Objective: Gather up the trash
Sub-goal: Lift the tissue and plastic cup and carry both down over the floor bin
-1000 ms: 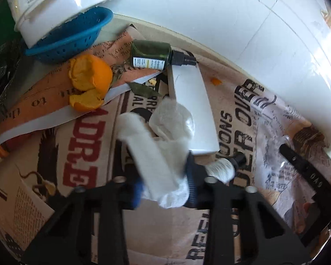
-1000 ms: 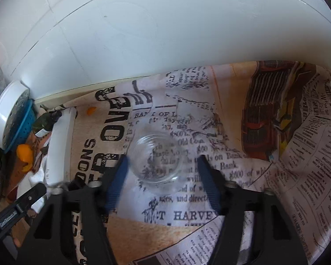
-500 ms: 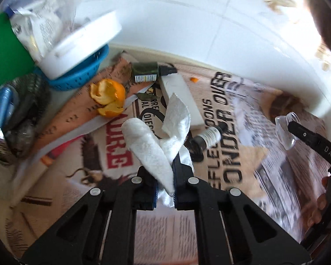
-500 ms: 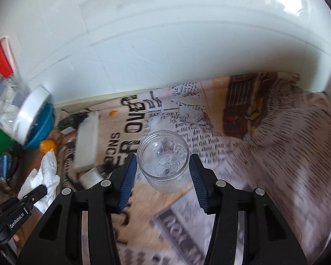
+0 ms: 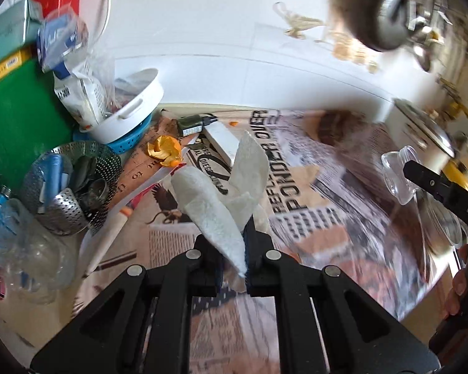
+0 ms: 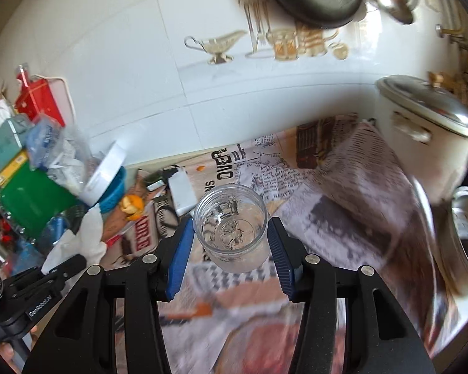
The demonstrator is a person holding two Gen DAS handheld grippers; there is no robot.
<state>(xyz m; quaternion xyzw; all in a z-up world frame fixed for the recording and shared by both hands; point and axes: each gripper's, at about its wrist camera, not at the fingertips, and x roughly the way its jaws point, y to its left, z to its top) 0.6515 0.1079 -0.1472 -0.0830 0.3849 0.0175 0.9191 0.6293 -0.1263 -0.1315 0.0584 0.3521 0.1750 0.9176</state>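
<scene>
Left claw [image 5: 234, 258] | you pinch the crumpled white paper towel [image 5: 216, 208] above the newspaper-covered table [image 5: 312, 227]; soft, light, hold its bunched middle | right claw [image 6: 231, 249] | you clamp the clear plastic jar [image 6: 232, 227] mid-wall; slick, thin, squeeze gently.

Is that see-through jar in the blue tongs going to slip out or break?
The clear jar looks smooth and shiny, so it might be a bit slippery. The right tongs press on both its sides, which probably keeps it steady. It looks empty, so likely light. I can't tell glass from plastic; if it is glass, dropping it could crack it.
</scene>
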